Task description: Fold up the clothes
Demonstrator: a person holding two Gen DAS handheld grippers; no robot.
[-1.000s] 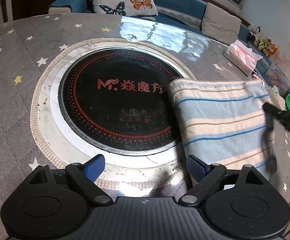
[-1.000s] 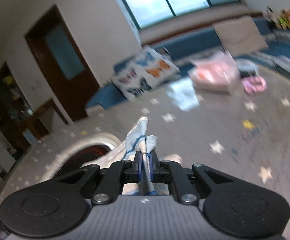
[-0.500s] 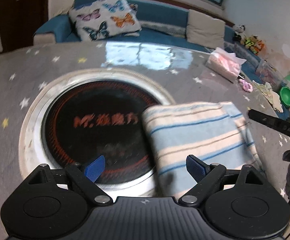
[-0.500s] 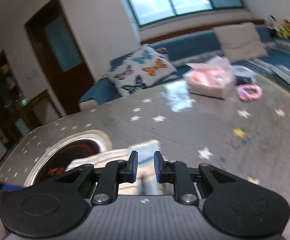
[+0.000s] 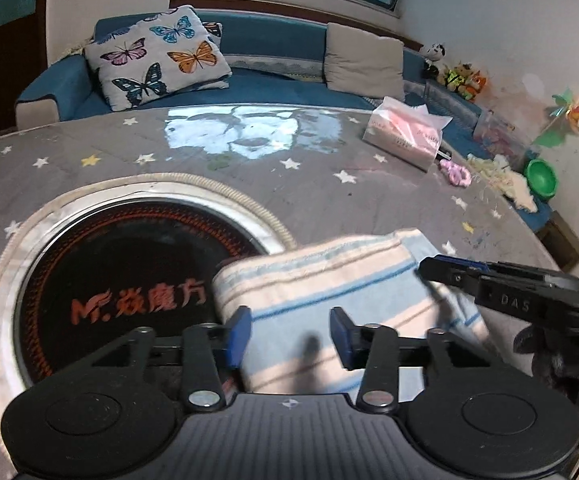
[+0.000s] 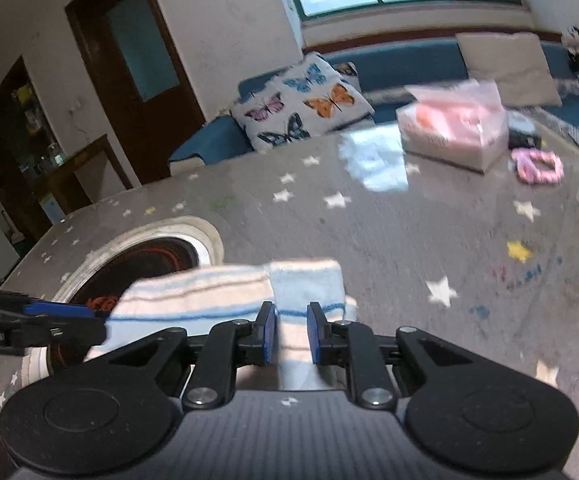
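Observation:
A folded cloth (image 5: 329, 280) with blue and cream stripes lies on the grey star-patterned table (image 5: 289, 184), partly over the round black cooktop (image 5: 109, 280). My left gripper (image 5: 289, 338) hovers over the cloth's near edge. Its jaws are closing, with cloth showing between the blue pads (image 5: 241, 336), which do not press on it. In the right wrist view the cloth (image 6: 229, 296) lies just ahead of my right gripper (image 6: 291, 334). That gripper's jaws stand a narrow gap apart over the cloth's right end, not gripping it. The right gripper's fingers (image 5: 453, 272) reach in over the cloth's right edge.
A pink tissue pack (image 5: 405, 136), a pink hair tie (image 5: 455, 172) and a green bowl (image 5: 541, 178) lie towards the far right of the table. A blue sofa with a butterfly pillow (image 5: 157, 60) stands behind it. A dark door (image 6: 137, 64) is at the left.
The right gripper let go of the raised cloth fold and its jaws parted a little; the cloth now lies flat. The left gripper moved right over the cloth and its jaws narrowed.

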